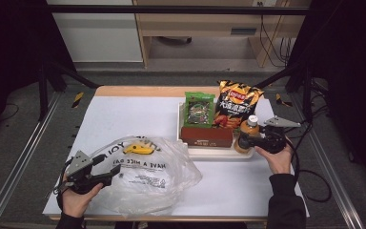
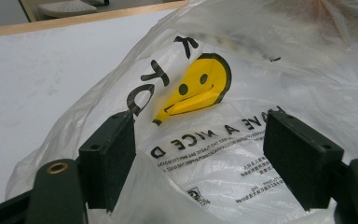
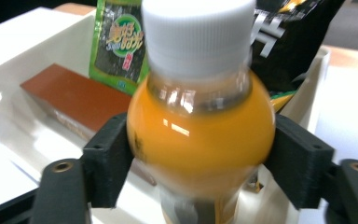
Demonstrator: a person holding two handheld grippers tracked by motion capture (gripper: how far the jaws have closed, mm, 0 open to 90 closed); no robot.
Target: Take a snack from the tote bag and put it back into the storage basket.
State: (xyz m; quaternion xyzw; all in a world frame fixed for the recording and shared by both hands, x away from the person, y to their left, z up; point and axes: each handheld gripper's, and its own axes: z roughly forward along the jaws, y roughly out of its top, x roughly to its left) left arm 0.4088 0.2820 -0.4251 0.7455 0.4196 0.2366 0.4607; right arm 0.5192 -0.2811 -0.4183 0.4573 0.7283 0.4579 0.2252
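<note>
High view: white table (image 1: 124,114), grey floor; left jaws released, right jaws grasping bottle (image 1: 249,130).

I was working in what looked like a lab or test room set up for recording, not a home: the white-topped table (image 1: 138,114) stood inside a frame of metal rails (image 1: 19,162) and dark struts. Beyond the table's far edge stood a plain wooden desk (image 1: 195,24) on a grey floor, with loose cables (image 1: 271,43) hanging beside its right leg. Black-and-yellow hazard tape (image 1: 77,99) marked the floor just off the table's far left corner.
</note>
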